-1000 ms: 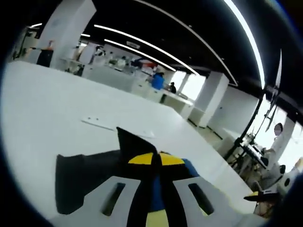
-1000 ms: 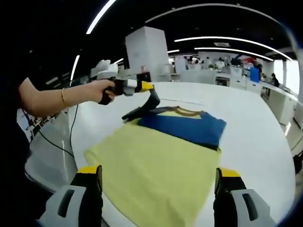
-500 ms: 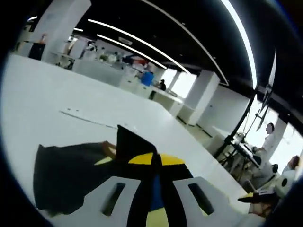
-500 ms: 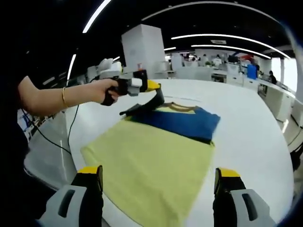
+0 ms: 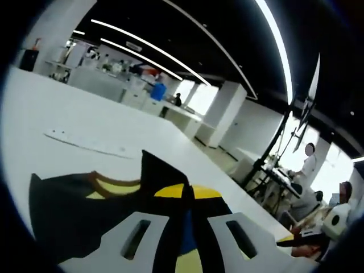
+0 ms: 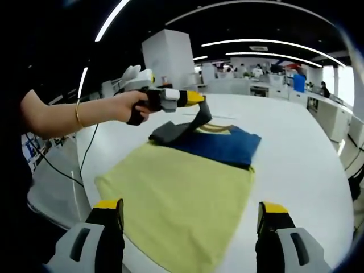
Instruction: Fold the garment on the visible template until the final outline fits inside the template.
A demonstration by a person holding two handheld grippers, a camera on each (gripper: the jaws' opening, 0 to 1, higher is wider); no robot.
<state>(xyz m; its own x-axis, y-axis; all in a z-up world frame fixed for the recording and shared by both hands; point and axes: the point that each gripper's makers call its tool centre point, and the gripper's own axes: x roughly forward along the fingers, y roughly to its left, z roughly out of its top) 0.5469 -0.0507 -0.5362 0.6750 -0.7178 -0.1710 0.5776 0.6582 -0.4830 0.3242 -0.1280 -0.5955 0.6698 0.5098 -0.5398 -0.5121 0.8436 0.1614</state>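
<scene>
In the right gripper view, a hand (image 6: 132, 107) at about 10 o'clock holds the left gripper (image 6: 200, 114), pinched tight on the dark sleeve (image 6: 170, 132) and lifting it off the white table (image 6: 296, 153). The garment (image 6: 187, 193), yellow with a blue band, lies flat mid-frame. The right gripper (image 6: 190, 236) at 6 o'clock hangs wide apart, holding nothing. Template's hard to spot, maybe that thin outline (image 5: 85, 145) around 9 o'clock in the left gripper view.
</scene>
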